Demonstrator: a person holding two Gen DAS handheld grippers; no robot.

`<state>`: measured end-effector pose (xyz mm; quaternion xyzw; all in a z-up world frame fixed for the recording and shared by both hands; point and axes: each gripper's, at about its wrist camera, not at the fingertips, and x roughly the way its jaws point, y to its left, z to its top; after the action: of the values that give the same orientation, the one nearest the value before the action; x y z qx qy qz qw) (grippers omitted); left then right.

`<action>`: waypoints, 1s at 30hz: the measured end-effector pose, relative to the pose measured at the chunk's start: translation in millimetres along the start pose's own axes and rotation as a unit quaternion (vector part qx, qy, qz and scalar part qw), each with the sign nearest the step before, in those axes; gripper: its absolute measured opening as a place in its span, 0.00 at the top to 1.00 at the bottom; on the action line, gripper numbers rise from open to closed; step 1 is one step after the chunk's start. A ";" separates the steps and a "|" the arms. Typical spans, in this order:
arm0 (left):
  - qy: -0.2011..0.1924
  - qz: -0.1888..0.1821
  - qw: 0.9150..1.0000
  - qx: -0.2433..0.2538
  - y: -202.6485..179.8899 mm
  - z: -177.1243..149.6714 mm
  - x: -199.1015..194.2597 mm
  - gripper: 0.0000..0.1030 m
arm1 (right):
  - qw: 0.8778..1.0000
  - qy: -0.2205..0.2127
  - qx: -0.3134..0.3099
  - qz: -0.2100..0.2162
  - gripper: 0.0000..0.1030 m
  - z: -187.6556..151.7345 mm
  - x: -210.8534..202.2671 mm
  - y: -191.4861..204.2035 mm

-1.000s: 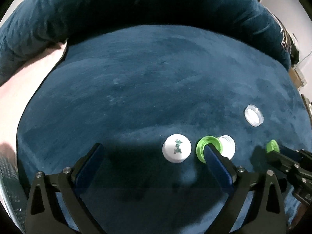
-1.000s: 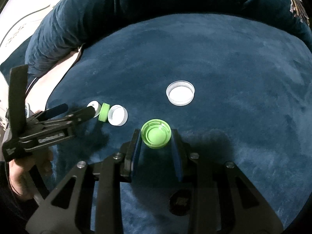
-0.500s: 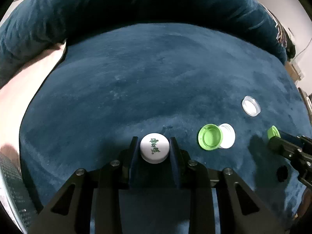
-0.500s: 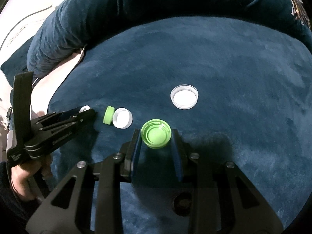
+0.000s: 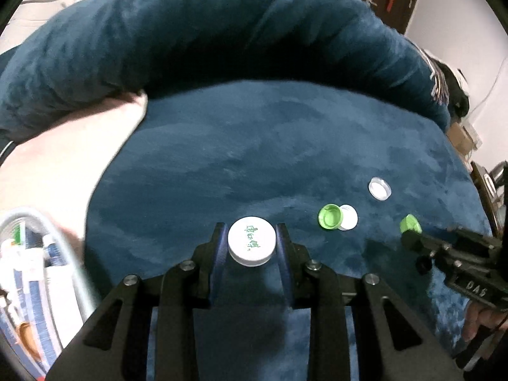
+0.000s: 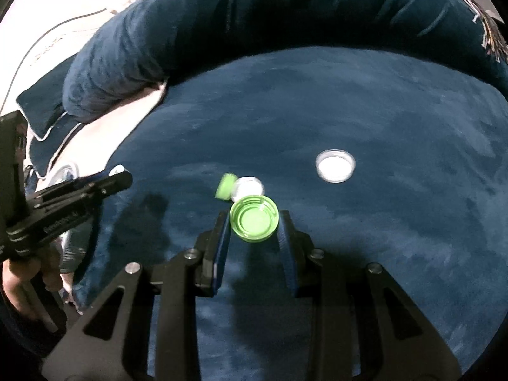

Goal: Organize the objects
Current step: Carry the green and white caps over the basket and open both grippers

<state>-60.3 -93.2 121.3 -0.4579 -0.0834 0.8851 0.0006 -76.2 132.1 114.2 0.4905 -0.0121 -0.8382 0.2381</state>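
My left gripper is shut on a white cap with green lettering and holds it above the blue velvet cushion. My right gripper is shut on a green cap, hollow side up, also held above the cushion. On the cushion a second green cap touches a small white cap; they also show in the right wrist view. A clear white lid lies apart, farther right, and shows in the right wrist view.
A thick blue bolster curves around the cushion's far side. A clear bin with packets stands at the left beyond the cushion's edge. Pale bedding lies at the left.
My left gripper closed on the white lettered cap and lifted it. My right gripper kept the green cap and rose and moved with it.
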 end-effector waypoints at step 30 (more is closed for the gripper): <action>-0.085 0.086 0.943 -0.310 311.0 -71.1 -141.9 0.70 | 0.967 0.012 -0.168 0.189 0.69 18.8 28.0 332.4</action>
<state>103.1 -400.5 149.9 -0.3638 -0.3134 0.8479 -0.2245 25.6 -178.1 185.5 0.4427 0.0392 -0.7618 0.4712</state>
